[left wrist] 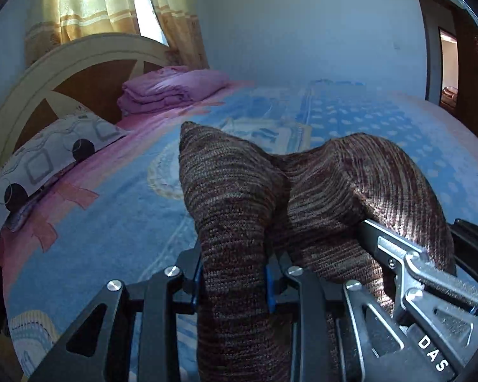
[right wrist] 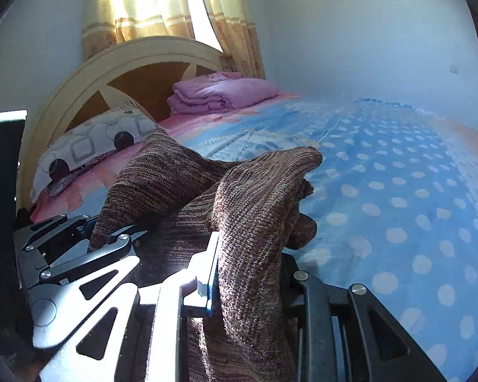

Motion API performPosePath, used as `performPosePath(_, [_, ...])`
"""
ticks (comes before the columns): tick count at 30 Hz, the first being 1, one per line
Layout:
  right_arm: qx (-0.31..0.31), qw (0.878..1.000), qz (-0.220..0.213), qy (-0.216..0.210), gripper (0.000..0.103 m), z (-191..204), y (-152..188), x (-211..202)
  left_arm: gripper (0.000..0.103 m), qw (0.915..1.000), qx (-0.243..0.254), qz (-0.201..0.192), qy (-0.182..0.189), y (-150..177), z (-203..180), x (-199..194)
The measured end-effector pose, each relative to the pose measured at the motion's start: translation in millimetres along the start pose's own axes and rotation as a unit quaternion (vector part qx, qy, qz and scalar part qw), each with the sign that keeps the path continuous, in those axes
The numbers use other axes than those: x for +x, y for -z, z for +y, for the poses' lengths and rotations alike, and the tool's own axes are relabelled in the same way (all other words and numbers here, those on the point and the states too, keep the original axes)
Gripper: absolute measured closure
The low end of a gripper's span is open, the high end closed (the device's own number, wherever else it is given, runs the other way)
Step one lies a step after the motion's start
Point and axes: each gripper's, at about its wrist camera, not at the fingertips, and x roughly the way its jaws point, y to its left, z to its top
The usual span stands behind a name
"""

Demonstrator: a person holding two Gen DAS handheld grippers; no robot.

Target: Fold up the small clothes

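Brown knit garment clamped in both left hand-held gripper and right hand-held gripper, raised above the bed.

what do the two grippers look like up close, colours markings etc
Both the left gripper and the right gripper are black metal linkages with triangular cut-outs, silver round screws and blue pads inside the jaws. White letters "DAS" mark the right one's body. No sleeves or cables visible.

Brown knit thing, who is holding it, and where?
Both grippers: the left gripper and right gripper each pinch a bunched upper edge of the knit; the corners poke out.
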Motion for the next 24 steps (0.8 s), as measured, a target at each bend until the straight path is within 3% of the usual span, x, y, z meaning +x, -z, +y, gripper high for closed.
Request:
performPosePath(2, [-0.003,1.0,0.024,0.006,0.076,-4.3,6.4,21.5,0.072,0.9993,-0.021,0.03,0.006,8.0,2.9,20.1])
performPosePath(4, [0.018,0.998,0.06,-0.002,0.076,-15.6,11.9,39.8,0.067,0.9974,-0.05,0.05,0.016,15.4,11.0,29.1])
performPosePath(8, [0.078,0.992,0.09,-0.031,0.068,-40.4,13.0,50.8,0.051,0.9909,-0.096,0.082,0.048,13.8,21.5,42.3])
performPosePath(11, [0.116,0.988,0.095,-0.045,0.05,-54.7,16.7,37.9,0.045,0.9818,-0.138,0.096,0.09,14.3,43.1,41.3])
performPosePath(15, [0.213,0.97,0.074,-0.089,0.05,-82.5,36.2,-4.6,0.038,0.9645,-0.197,0.101,0.144,31.7,75.4,21.4])
performPosePath(17, [0.215,0.969,0.071,-0.095,0.05,-80.8,45.1,-21.2,0.038,0.958,-0.216,0.094,0.164,43.4,82.4,6.0])
performPosePath(21, [0.177,0.976,0.093,-0.087,0.047,-60.7,62.3,-30.0,0.038,0.9558,-0.212,0.078,0.189,63.5,78.3,-23.0])
performPosePath(24, [0.138,0.984,0.099,-0.054,0.047,-46.8,63.8,-29.8,0.038,0.9449,-0.215,0.114,0.219,74.7,62.3,-17.2])
